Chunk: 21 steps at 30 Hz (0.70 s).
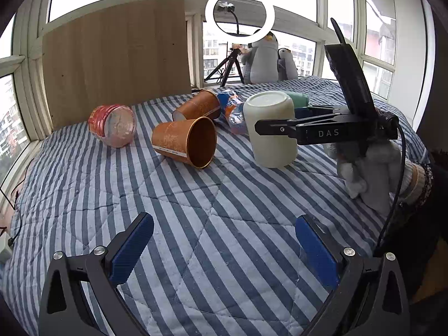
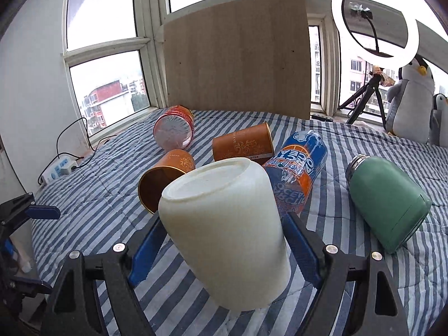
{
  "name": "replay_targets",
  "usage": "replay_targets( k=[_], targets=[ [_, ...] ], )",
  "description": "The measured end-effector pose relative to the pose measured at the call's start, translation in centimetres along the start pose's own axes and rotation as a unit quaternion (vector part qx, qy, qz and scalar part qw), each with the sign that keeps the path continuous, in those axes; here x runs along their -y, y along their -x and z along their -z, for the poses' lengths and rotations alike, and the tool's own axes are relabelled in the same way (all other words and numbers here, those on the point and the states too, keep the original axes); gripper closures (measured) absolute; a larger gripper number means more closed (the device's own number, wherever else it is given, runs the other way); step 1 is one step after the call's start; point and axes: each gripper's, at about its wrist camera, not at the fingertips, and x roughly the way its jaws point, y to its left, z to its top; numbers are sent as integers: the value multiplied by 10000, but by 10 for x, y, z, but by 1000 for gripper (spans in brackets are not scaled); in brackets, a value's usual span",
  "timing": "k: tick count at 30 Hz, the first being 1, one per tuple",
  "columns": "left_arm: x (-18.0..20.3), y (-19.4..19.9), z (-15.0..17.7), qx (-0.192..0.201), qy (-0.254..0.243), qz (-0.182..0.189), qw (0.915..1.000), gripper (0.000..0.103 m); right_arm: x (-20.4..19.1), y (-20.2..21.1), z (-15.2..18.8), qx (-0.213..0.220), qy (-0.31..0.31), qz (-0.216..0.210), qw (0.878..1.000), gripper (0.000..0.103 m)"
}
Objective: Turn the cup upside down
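A cream-white cup (image 2: pixel 226 224) stands upside down, base up, on the striped blanket (image 1: pixel 196 210); it also shows in the left wrist view (image 1: pixel 270 128). My right gripper (image 2: pixel 224 240) has its blue pads on both sides of the cup, and I cannot tell whether they press it. In the left wrist view the right gripper (image 1: pixel 268 127) reaches in from the right at the cup. My left gripper (image 1: pixel 224 246) is open and empty, low over the blanket in front of the cups.
Two orange paper cups (image 1: pixel 186 140) (image 1: pixel 198 106) lie on their sides, with a red container (image 1: pixel 113 126), a blue-orange bottle (image 2: pixel 296 168) and a green flask (image 2: pixel 389 201). A wooden board (image 1: pixel 117 64), ring light (image 1: pixel 239 16), tripod and penguin plush (image 1: pixel 263 58) stand behind.
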Motion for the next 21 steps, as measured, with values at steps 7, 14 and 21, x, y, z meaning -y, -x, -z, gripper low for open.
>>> replay_targets(
  k=[7, 14, 21],
  targets=[
    [27, -12, -11, 228, -22, 103, 9997, 0, 1, 15, 14, -17, 110, 273, 9996, 24],
    [50, -13, -22, 787, 62, -148, 9968, 0, -6, 40, 18, 437, 208, 404, 9980, 20],
    [52, -6, -34, 1431, 363, -534, 9876, 0, 3, 89, 31, 1147, 5, 552, 9919, 12]
  ],
)
